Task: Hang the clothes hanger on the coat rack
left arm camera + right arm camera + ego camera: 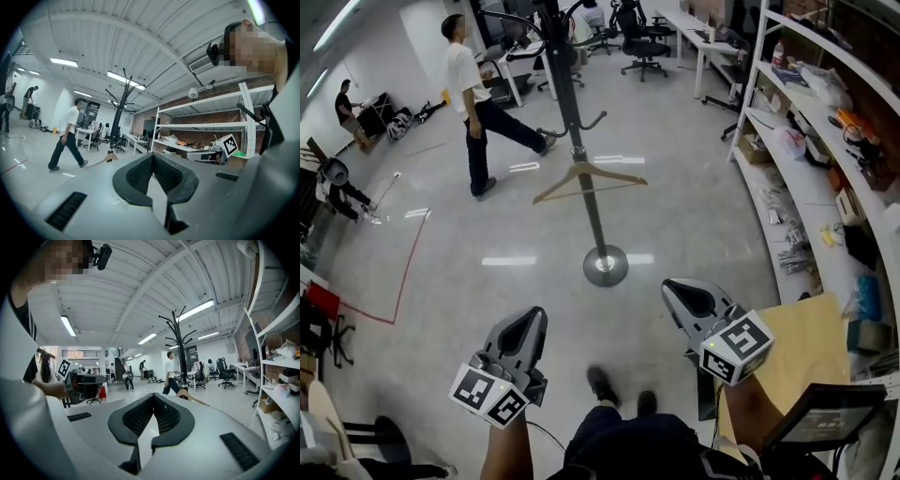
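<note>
The black coat rack [581, 141] stands on a round metal base [606, 265] out on the floor ahead of me. A wooden clothes hanger [586, 178] hangs against its pole, below the low hooks. Both grippers are held well short of it, level and side by side. My left gripper [532, 315] is shut with nothing in it, and so is my right gripper [672, 286]. In the left gripper view the shut left gripper [153, 156] points toward the rack [123, 105] and the hanger [104, 160]. In the right gripper view the right gripper [153, 396] faces the rack [177, 348] and the hanger [192, 398].
A person [478, 103] walks across the floor left of the rack. White shelving [806, 187] full of clutter runs along the right. A tan board [806, 347] lies at my right. Desks and office chairs [639, 42] stand beyond the rack.
</note>
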`<move>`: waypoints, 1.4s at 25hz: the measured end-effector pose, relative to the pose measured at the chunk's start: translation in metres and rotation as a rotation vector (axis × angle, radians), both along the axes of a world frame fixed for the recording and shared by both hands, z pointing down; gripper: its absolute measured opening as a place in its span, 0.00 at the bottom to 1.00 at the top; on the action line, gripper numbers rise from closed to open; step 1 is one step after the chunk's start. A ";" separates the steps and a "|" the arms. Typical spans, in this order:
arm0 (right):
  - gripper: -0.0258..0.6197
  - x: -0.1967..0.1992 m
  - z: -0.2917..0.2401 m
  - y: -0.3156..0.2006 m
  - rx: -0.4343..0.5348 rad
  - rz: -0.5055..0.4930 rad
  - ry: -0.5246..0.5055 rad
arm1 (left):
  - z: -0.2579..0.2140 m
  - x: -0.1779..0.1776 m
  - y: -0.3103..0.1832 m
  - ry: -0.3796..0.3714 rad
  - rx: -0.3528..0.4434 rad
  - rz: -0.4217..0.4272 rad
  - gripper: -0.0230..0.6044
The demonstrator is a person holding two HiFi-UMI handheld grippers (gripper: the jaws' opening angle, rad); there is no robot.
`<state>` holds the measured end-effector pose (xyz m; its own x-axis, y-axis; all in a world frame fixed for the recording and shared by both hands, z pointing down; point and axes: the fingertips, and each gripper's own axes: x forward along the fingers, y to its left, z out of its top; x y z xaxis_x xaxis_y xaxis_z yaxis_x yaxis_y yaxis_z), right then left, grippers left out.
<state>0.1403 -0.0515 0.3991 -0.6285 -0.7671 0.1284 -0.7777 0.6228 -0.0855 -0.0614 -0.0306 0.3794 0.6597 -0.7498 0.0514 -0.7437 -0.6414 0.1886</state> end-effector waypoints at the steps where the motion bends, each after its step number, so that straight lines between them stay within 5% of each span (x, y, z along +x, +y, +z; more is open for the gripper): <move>1: 0.05 0.002 0.000 0.008 -0.005 0.002 -0.008 | 0.001 0.002 0.010 -0.007 -0.006 -0.003 0.03; 7: 0.05 -0.013 -0.004 0.058 -0.006 0.004 -0.010 | 0.002 -0.007 0.069 -0.026 -0.019 -0.008 0.03; 24: 0.05 -0.074 -0.010 0.241 0.015 0.121 0.042 | 0.023 -0.049 0.229 -0.063 -0.006 0.149 0.03; 35: 0.05 -0.030 -0.023 0.350 0.032 0.077 0.029 | 0.005 -0.011 0.330 -0.062 0.008 0.043 0.03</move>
<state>0.1106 0.2986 0.3760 -0.5637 -0.8172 0.1201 -0.8254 0.5629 -0.0434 -0.0728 0.2999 0.3846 0.6873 -0.7211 0.0874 -0.7252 -0.6745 0.1379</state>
